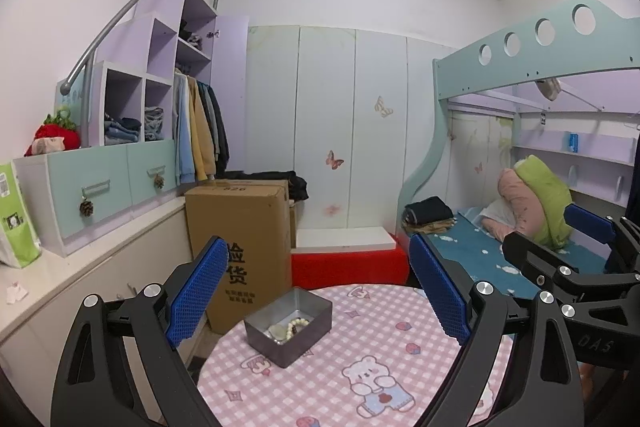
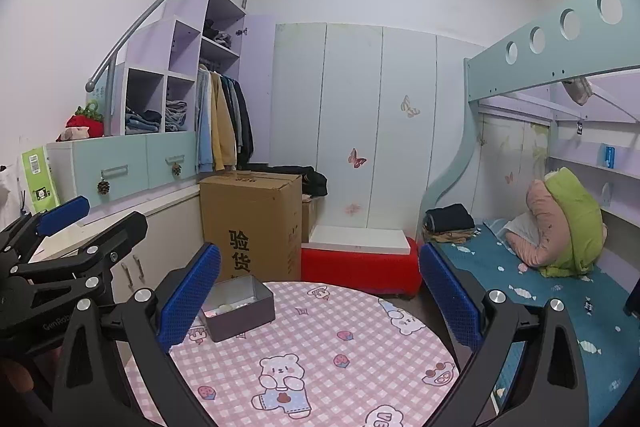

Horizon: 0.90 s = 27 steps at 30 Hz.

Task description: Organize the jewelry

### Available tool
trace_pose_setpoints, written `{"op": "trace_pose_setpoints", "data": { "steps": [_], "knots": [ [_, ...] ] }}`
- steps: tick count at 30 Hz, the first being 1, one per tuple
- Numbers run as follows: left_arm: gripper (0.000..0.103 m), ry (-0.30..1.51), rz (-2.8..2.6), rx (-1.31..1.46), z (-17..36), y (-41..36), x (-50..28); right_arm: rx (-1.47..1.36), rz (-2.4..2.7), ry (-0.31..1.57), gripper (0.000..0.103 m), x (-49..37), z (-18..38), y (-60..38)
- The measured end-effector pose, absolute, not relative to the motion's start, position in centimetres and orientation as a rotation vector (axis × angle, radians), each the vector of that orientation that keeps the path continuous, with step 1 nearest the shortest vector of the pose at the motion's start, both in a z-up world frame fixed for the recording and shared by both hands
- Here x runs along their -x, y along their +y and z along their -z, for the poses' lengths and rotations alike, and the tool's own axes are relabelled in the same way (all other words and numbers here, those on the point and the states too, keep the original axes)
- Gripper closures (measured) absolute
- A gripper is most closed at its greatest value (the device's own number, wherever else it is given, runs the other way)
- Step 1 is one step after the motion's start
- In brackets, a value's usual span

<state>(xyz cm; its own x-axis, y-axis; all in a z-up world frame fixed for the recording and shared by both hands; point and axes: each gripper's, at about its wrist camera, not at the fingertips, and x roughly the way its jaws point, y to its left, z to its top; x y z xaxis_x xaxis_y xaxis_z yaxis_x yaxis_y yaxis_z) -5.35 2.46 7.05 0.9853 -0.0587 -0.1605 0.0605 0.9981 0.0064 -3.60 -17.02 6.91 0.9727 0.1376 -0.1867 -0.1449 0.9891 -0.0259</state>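
A grey metal box (image 1: 289,327) stands open on the far left part of a round table with a pink checked cloth (image 1: 360,359). Inside it lie a pale bead bracelet (image 1: 297,325) and a greenish-white piece (image 1: 277,331). My left gripper (image 1: 320,291) is open and empty, held above the table, behind the box. My right gripper (image 2: 320,291) is open and empty, with the box (image 2: 240,307) next to its left finger. Each gripper shows at the edge of the other's view: the right gripper (image 1: 560,239), the left gripper (image 2: 76,215).
A tall cardboard box (image 1: 240,235) stands just beyond the table, next to a red bench (image 1: 348,263) with a white top. A low counter (image 1: 80,267) runs along the left. A bunk bed with a blue sheet (image 1: 480,247) is on the right.
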Motion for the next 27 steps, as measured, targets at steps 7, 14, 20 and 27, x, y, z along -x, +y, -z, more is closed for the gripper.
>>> {"op": "trace_pose_setpoints", "data": {
  "steps": [7, 14, 20, 27],
  "knots": [
    [0.014, 0.157, 0.062, -0.016, -6.9, 2.5, 5.1, 0.035, -0.142, 0.179, 0.006, 3.4, -7.0, -17.2],
    [0.014, 0.153, 0.061, -0.022, -6.7, 2.3, 4.7, 0.035, -0.141, 0.184, 0.006, 3.1, -7.0, -17.3],
    [0.014, 0.152, 0.06, -0.027, -6.6, 2.3, 4.6, 0.032, -0.14, 0.188, 0.006, 2.7, -6.8, -17.4],
    [0.014, 0.153, 0.059, -0.032, -6.5, 2.3, 4.3, 0.03, -0.14, 0.189, 0.006, 2.6, -6.8, -17.5]
  ]
}}
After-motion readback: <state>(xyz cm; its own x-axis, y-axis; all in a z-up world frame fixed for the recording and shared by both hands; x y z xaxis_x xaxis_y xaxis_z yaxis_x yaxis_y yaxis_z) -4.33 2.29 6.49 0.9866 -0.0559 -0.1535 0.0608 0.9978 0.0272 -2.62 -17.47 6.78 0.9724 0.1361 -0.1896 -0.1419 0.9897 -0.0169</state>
